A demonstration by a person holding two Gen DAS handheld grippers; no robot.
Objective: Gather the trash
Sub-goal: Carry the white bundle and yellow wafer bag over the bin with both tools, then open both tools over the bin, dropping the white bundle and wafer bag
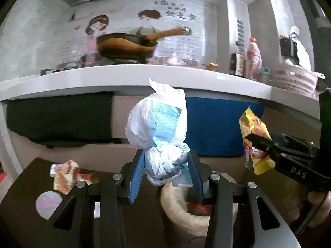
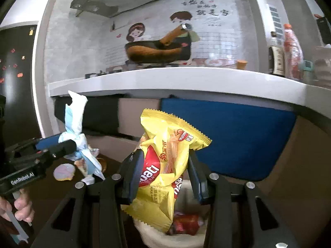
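- Left gripper (image 1: 167,165) pinches white-blue wad (image 1: 159,122), held above bin (image 1: 178,208).
- Right gripper (image 2: 163,171) pinches yellow wrapper (image 2: 165,157) over bin: likely staged for dropping.
- Wrapper scraps (image 1: 66,173) left of bin, uncollected.

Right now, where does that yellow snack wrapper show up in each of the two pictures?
Left wrist view: yellow snack wrapper at the right edge, pinched in the right claw.
Right wrist view: centre foreground, between that claw's fingers.
Shared landmark: the white bin below it.
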